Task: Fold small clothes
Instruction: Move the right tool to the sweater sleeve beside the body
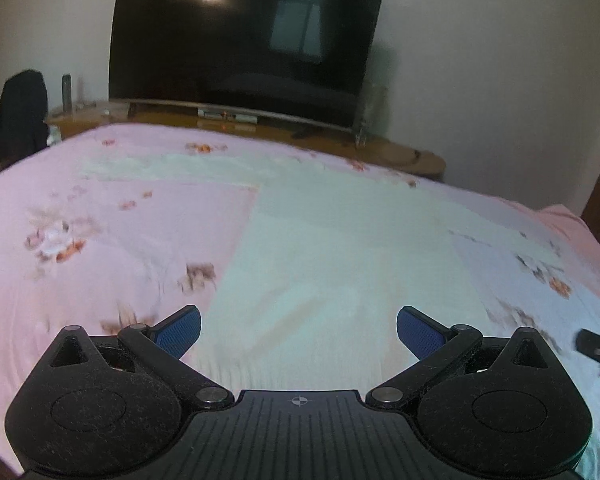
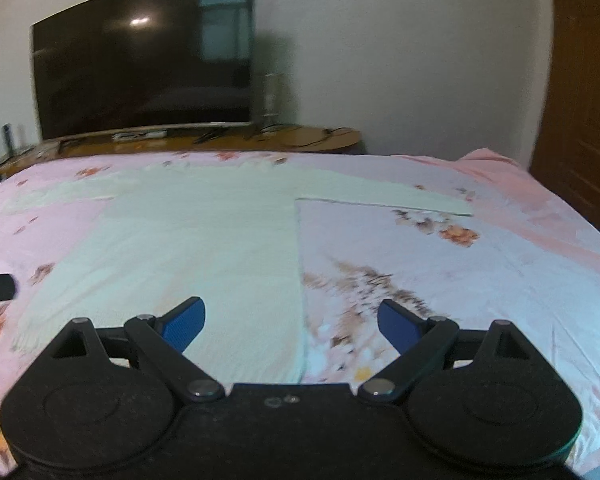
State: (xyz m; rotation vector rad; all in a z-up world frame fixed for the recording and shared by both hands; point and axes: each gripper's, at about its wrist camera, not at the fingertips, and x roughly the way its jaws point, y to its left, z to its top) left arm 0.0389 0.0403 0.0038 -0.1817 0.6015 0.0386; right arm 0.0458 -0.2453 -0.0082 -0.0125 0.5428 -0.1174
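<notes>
Lying flat on the bed, sleeves spread toward the far edge, hem toward the near edge: a pale top. Looks light, soft and limp, likely to sag and crease if lifted by one point. Best pinched at a sleeve end or hem corner. Left tongs and right tongs both released, grasping nothing.
</notes>
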